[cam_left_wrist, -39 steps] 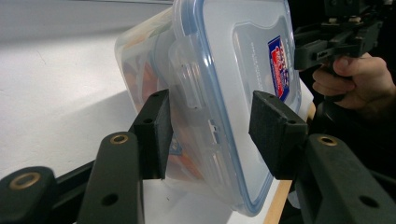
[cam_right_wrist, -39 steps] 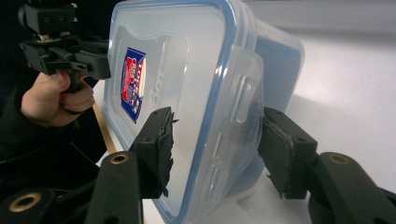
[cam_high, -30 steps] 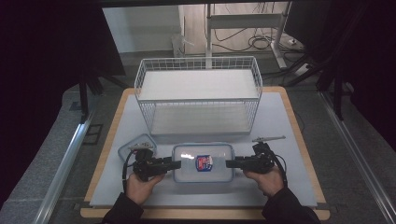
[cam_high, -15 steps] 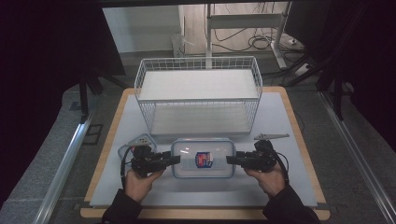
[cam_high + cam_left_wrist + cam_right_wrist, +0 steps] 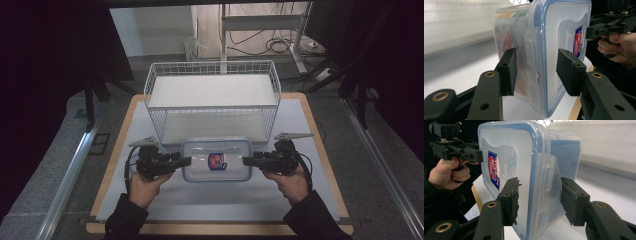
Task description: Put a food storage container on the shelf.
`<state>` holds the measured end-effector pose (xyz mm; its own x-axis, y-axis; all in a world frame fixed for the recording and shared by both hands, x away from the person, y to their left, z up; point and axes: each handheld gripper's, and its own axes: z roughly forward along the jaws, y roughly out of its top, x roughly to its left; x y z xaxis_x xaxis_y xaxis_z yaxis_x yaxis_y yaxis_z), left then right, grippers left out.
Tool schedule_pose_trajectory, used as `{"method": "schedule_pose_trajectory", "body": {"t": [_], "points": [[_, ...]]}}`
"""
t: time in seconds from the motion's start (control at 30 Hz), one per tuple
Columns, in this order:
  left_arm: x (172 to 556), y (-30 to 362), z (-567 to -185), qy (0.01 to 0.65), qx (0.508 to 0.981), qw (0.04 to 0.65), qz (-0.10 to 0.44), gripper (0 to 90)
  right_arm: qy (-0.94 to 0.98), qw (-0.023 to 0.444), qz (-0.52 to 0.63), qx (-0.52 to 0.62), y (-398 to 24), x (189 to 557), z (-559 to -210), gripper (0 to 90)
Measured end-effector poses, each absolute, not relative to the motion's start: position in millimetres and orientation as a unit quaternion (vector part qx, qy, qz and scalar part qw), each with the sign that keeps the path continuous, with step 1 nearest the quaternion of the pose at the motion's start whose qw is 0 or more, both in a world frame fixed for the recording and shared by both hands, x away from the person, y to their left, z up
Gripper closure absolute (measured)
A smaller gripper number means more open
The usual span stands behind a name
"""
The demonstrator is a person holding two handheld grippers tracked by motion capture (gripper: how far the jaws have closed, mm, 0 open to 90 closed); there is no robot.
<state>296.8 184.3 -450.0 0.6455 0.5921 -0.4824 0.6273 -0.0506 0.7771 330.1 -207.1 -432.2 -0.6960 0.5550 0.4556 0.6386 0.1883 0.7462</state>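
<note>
L tongs [image 5: 186, 161] & R tongs [image 5: 246, 161] both grasping lidded box [image 5: 216, 159] (by end latches).

Clear lidded food container [image 5: 216, 160] — blue-rimmed lid, label on top, level, before the wire basket [image 5: 212, 100]

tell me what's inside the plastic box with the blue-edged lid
Through the plastic box wall, orange and reddish contents show, too blurred to name. The lid and its sticker hide the rest from above.
</note>
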Motion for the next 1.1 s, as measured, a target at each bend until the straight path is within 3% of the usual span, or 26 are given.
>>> {"method": "schedule_pose_trajectory", "body": {"t": [1.1], "points": [[341.4,207.3,-374.7,0.421,0.704,0.571,-0.015,52.7,-0.751,0.037,-0.544,-0.372,-190.8,378.4,-354.1,52.1]]}}
